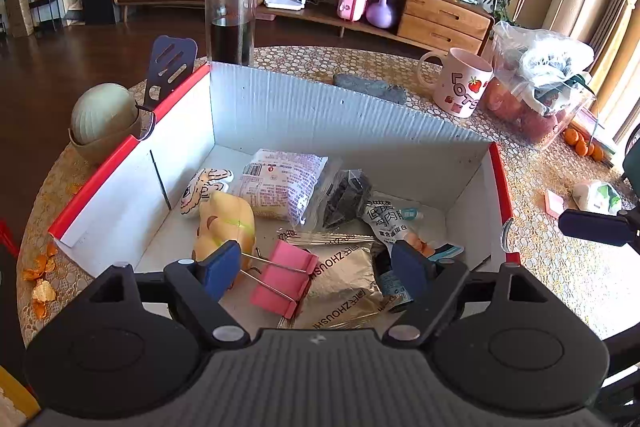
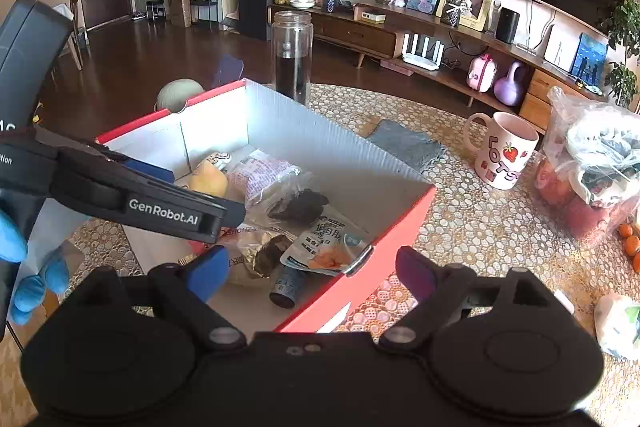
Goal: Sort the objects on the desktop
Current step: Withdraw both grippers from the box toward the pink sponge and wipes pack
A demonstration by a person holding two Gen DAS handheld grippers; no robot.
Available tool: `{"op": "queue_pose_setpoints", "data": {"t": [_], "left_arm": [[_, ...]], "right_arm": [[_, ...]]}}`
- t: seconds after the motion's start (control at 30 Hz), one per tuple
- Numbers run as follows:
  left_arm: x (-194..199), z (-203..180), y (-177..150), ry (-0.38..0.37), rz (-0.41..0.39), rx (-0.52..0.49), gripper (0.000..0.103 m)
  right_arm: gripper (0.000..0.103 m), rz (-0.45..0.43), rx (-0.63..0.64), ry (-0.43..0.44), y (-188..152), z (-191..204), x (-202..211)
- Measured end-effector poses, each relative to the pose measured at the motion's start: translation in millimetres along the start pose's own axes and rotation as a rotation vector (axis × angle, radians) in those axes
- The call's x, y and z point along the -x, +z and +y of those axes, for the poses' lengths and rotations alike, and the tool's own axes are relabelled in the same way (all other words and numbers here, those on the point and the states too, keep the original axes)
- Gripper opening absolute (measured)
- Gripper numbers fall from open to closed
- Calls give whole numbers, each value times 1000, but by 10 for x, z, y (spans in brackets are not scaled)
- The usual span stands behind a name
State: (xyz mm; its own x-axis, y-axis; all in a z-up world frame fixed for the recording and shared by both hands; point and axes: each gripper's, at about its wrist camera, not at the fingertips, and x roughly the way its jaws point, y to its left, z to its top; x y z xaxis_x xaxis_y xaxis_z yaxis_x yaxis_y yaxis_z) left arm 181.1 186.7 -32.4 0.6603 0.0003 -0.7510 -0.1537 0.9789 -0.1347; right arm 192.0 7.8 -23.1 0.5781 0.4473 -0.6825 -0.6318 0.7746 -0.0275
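A red-edged white cardboard box (image 1: 348, 119) sits on the round table and also shows in the right wrist view (image 2: 400, 223). Inside lie a pink binder clip (image 1: 286, 277), a gold foil packet (image 1: 344, 283), a yellow soft toy (image 1: 226, 223), a white snack bag (image 1: 280, 183), a dark bagged item (image 1: 346, 197) and a printed pouch (image 2: 324, 247). My left gripper (image 1: 316, 269) is open over the box, the clip between its fingers and lying on the packet. My right gripper (image 2: 316, 277) is open and empty above the box's near corner.
A tall glass jar (image 1: 231, 17) stands behind the box. A strawberry mug (image 1: 460, 83), a grey cloth (image 1: 370, 89), a plastic bag of goods (image 1: 536, 87) and tangerines (image 1: 582, 143) sit to the right. A spatula (image 1: 170, 67) and a green bowl (image 1: 102, 115) are at the left.
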Motion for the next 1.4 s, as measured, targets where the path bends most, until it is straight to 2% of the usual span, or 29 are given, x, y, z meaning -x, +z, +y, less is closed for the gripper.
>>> {"op": "queue_pose_setpoints", "data": {"t": [0.37, 0.47, 0.73, 0.83, 1.17, 1.4], "left_arm": [[130, -125, -106, 7, -10, 2, 83], [181, -198, -147, 23, -21, -17, 88], [310, -410, -284, 29, -39, -51, 90], [364, -508, -337, 46, -56, -64, 103], [487, -996, -475, 19, -75, -115, 103], [509, -1487, -551, -32, -90, -156, 103]], "right_arm": [[102, -72, -53, 48, -206, -228, 521], [102, -91, -54, 45, -268, -286, 672], [102, -112, -100, 9, -492, -511, 980], [102, -116, -136, -2, -602, -625, 1054], [102, -141, -207, -77, -1028, -1061, 1291], [102, -149, -275, -147, -1346, -1511, 1516]]}}
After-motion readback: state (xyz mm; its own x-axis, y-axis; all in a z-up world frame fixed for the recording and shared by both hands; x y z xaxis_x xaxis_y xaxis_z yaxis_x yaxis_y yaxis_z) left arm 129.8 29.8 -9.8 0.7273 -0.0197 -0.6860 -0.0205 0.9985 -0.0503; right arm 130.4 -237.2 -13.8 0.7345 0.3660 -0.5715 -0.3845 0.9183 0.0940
